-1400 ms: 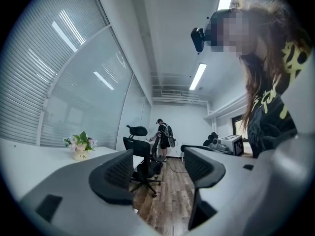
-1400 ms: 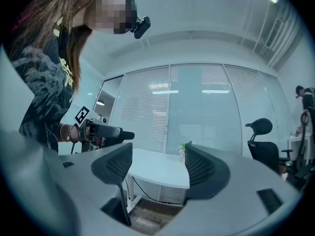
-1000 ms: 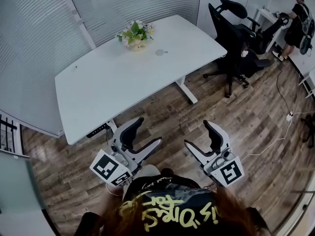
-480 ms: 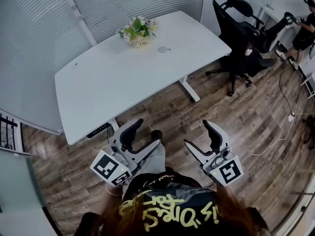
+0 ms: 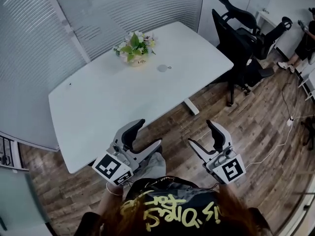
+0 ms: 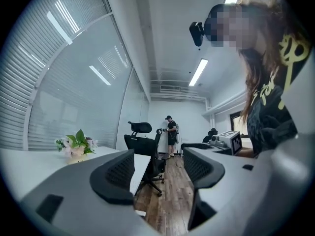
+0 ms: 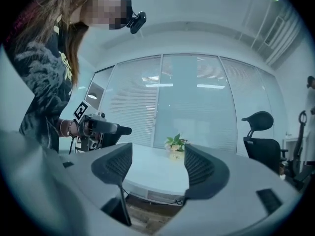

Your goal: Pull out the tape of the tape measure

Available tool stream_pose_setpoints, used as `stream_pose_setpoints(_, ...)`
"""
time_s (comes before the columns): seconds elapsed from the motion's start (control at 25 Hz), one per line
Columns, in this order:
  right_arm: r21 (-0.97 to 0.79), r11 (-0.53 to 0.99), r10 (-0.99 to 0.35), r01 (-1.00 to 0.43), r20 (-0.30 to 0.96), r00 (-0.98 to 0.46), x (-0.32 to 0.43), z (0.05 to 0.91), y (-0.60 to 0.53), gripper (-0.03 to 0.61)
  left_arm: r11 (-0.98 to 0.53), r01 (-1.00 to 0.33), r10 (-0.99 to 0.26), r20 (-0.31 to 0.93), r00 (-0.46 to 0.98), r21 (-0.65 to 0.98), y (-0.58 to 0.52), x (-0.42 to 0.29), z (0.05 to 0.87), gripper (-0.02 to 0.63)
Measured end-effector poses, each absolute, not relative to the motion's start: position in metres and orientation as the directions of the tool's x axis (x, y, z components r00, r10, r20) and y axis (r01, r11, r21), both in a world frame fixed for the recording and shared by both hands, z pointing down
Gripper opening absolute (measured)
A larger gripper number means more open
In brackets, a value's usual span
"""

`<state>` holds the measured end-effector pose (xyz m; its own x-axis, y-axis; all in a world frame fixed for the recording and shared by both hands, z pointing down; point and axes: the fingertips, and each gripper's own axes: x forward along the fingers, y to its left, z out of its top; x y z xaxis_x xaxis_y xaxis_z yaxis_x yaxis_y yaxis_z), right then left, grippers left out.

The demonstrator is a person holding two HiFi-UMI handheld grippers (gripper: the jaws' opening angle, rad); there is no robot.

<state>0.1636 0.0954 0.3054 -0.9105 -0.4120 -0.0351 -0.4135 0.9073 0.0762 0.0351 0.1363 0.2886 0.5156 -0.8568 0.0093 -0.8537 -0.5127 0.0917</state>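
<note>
Yellow graffiti lettering sprawls across the person's black shirt [image 5: 170, 213], upside down here, and I can't spell it out. There's tiny dark print on the flower pot [image 5: 141, 60], too small to read.

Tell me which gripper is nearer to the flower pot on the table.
Left. The left gripper is at the table's near edge, the flower pot across from it. The right gripper is over the wooden floor, further to the side.

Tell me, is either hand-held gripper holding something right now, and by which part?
Nothing is held. The left hand-held gripper and the right hand-held gripper both have their jaws apart, with only air between them.
</note>
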Motion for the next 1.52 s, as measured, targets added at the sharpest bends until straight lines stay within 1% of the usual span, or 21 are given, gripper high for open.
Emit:
stream_pose_setpoints(0.16,0.111,0.907,-0.405,-0.405,-0.028,-0.914,0.13,0.303,0.058,0.319,-0.515,-0.851,-0.855,0.001,0.518,0.098,0.094,0.004,0.29,0.298)
stream_pose_setpoints(0.32,0.101,0.906,-0.412,-0.41,-0.002,-0.911,0.107,0.303,0.025,0.319,-0.52,-0.848,-0.852,0.003,0.523,0.107,0.056,-0.019,0.287,0.295)
stream_pose_setpoints(0.76,0.084,0.896,-0.438,-0.436,0.001,-0.899,0.047,0.301,-0.061,0.319,-0.57,-0.814,-0.817,0.026,0.576,0.112,-0.037,-0.067,0.289,0.29)
stream_pose_setpoints(0.88,0.082,0.895,-0.439,-0.438,-0.006,-0.898,0.033,0.299,-0.075,0.319,-0.574,-0.81,-0.813,0.03,0.581,0.121,-0.053,-0.077,0.292,0.29)
stream_pose_setpoints(1.2,0.06,0.894,-0.445,-0.443,0.031,-0.895,0.009,0.311,-0.099,0.319,-0.58,-0.795,-0.806,0.02,0.592,0.178,-0.077,-0.098,0.304,0.285)
stream_pose_setpoints(1.52,0.087,0.9,-0.432,-0.428,0.036,-0.901,-0.014,0.307,-0.113,0.319,-0.577,-0.786,-0.804,0.014,0.594,0.223,-0.091,-0.111,0.315,0.278)
